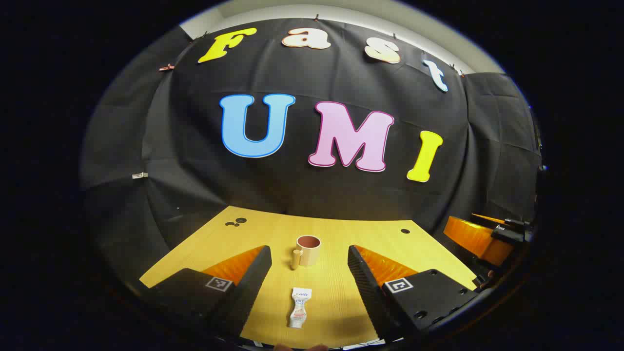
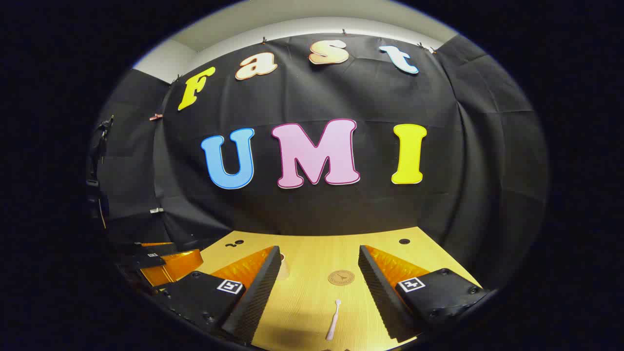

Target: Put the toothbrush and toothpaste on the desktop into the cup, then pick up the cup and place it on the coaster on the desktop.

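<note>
A tan cup (image 1: 308, 249) with a handle stands upright on the yellow desktop (image 1: 341, 234). A white toothpaste tube (image 1: 299, 307) lies nearer to me, between the fingers of my open left gripper (image 1: 308, 250), which hovers above it empty. In the right gripper view a white toothbrush (image 2: 333, 319) lies on the desktop (image 2: 312, 297), with a round brown coaster (image 2: 341, 277) just beyond it. My right gripper (image 2: 320, 251) is open and empty over the toothbrush. A sliver of the cup (image 2: 283, 267) peeks past its left finger.
Small dark holes (image 1: 236, 222) mark the far corners of the desktop, another hole (image 2: 404, 241) at the far right. The right gripper's orange side (image 1: 475, 239) shows at the right; the left gripper (image 2: 168, 265) sits at the left. Black cloth walls enclose the table.
</note>
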A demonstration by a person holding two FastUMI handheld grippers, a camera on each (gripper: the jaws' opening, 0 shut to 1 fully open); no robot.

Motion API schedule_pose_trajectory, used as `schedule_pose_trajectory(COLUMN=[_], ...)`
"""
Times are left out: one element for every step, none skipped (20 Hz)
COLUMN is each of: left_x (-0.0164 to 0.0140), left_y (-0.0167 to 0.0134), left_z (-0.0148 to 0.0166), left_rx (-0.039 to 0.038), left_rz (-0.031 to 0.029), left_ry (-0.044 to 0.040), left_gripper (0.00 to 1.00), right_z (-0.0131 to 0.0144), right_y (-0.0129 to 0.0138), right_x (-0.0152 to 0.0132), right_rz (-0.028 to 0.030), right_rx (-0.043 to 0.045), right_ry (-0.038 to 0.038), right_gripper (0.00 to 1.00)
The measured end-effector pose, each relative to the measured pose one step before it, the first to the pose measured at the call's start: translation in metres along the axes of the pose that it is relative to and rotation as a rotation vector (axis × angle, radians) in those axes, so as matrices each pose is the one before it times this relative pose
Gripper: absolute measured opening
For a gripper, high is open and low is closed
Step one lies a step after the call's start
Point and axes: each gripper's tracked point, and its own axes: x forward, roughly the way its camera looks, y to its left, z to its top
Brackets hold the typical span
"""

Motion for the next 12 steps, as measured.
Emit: schedule_pose_trajectory(left_x=[0.00351, 0.00295, 0.00236, 0.00309, 0.00247, 0.00191, 0.00128, 0.00159, 0.00209, 0.00185, 0.00148, 0.00135], left_y=[-0.00392, -0.00416, -0.00131, 0.00117, 0.00069, -0.00003, -0.00103, 0.00029, 0.00236, 0.00203, 0.00106, 0.00105], left_z=[-0.00297, -0.00148, -0.00087, -0.00202, -0.00450, -0.00023, -0.00157, -0.00050, -0.00184, -0.00111, -0.00184, -0.00127], left_rx=[0.01541, 0.01584, 0.01604, 0.01447, 0.00506, -0.00670, -0.01121, -0.01027, -0.00668, -0.00353, -0.00194, 0.00129], left_rz=[-0.00901, -0.01266, -0.00256, 0.00690, 0.00758, 0.00426, 0.00234, 0.00579, 0.01163, 0.01012, 0.01024, 0.00351], left_ry=[0.00789, 0.00382, -0.00137, 0.00718, 0.00945, 0.00499, 0.00283, 0.00479, 0.00503, 0.00501, 0.00374, 0.00835], left_gripper=[0.98, 0.98, 0.98, 0.98, 0.97, 0.98, 0.98, 0.98, 0.97, 0.98, 0.98, 0.98], right_z=[0.00002, 0.00227, 0.00181, 0.00019, -0.00242, -0.00048, -0.00175, -0.00330, -0.00415, -0.00233, -0.00085, 0.00031], right_y=[-0.00304, -0.00378, -0.00440, -0.00533, -0.00541, -0.00464, -0.00389, -0.00329, -0.00225, 0.00012, -0.00125, -0.00259], right_x=[0.00204, 0.00162, 0.00176, 0.00282, 0.00340, 0.00203, 0.00264, 0.00143, 0.00177, 0.00083, 0.00096, 0.00167], right_rz=[0.00129, -0.00579, -0.00960, -0.00935, -0.00928, -0.00781, -0.00758, -0.00513, 0.00173, 0.00855, 0.00284, 0.00068], right_rx=[0.00578, -0.01096, -0.01296, -0.00519, -0.00074, -0.00018, 0.00015, 0.00271, 0.00516, 0.00542, 0.00148, -0.00079], right_ry=[-0.00181, -0.00699, -0.00473, 0.00024, 0.00385, 0.00327, 0.00725, 0.01181, 0.01509, 0.00906, 0.00469, 0.00139], right_gripper=[0.98, 0.98, 0.98, 0.98, 0.98, 0.98, 0.98, 0.98, 0.98, 0.98, 0.98, 0.98])
